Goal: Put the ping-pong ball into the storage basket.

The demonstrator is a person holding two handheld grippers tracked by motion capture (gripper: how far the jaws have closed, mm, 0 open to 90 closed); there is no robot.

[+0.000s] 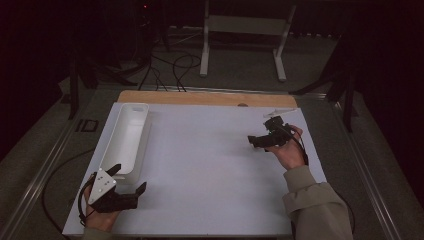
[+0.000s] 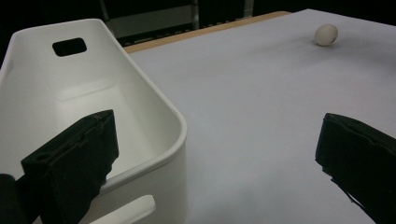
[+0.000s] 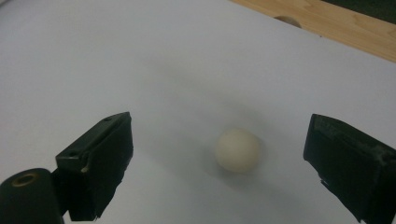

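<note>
Right gripper: jaws spread wide, nothing held. A small, pale cream, egg-shaped ball lies on the white table sheet between the two jaws and slightly ahead of them, nearer the right-hand one; contact with either jaw is not evident. From the left gripper's camera the same ball appears far off across the sheet.

Left gripper: jaws also spread wide and empty, one of them in front of the near wall of the long white plastic bin with cut-out handles, which stands along the sheet's left side and appears empty.

Risks, as judged: the ball is round and sits free on a smooth surface, so an off-centre closure would likely squirt it forward or sideways. A jaw tip nudging it first could send it rolling toward the wooden table edge. Hard closure might crack it if it is a real egg; that cannot be told.

Count: one ball, one bin, two grippers.
</note>
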